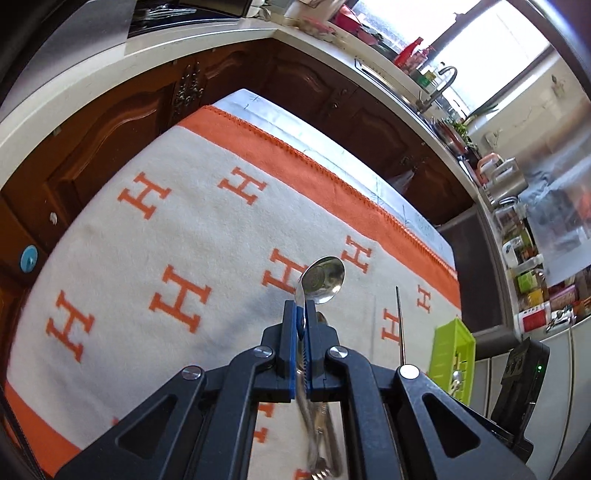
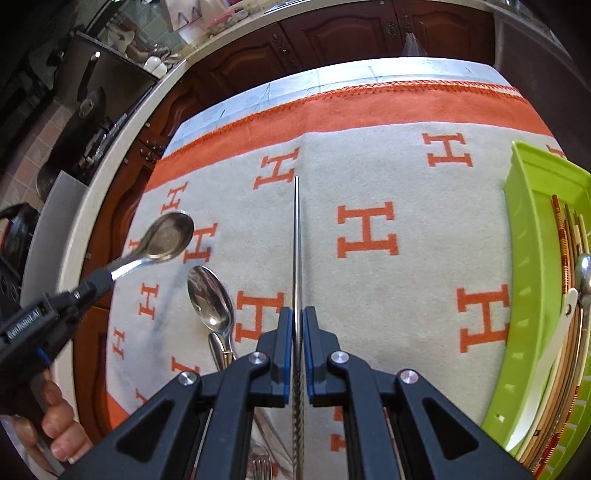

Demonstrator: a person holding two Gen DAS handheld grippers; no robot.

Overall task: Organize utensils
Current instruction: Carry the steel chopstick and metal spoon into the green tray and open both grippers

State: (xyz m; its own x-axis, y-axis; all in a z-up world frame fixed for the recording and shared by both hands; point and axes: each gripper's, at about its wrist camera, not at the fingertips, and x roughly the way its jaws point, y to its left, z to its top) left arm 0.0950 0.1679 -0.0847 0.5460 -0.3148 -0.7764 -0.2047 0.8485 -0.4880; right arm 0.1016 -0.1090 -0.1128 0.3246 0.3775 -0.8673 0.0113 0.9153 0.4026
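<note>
The left gripper [image 1: 303, 314], at the bottom of the left wrist view, is clamped on the neck of a shiny steel spoon [image 1: 325, 275] whose bowl sticks up past the fingertips toward 12 o'clock, lifted clear of the cloth. The right gripper [image 2: 298, 321] is pinched tight on a thin steel chopstick [image 2: 297, 236] pointing straight to 12 o'clock. In the right wrist view, a second steel spoon [image 2: 210, 299] lies on the white blanket with orange H letters [image 2: 406, 177] at about 8 o'clock of that gripper, with fork tines [image 2: 260, 463] partly hidden near the bottom edge. A lime-green slotted plastic tray [image 2: 524, 236] sits at 3 o'clock near the blanket's side, holding several chopsticks and a spoon; I cannot count the chopsticks. The middle of the blanket is bare out to its orange border [image 2: 369, 107] at 12 o'clock, with dark wooden cabinets [image 2: 332, 33] beyond.
</note>
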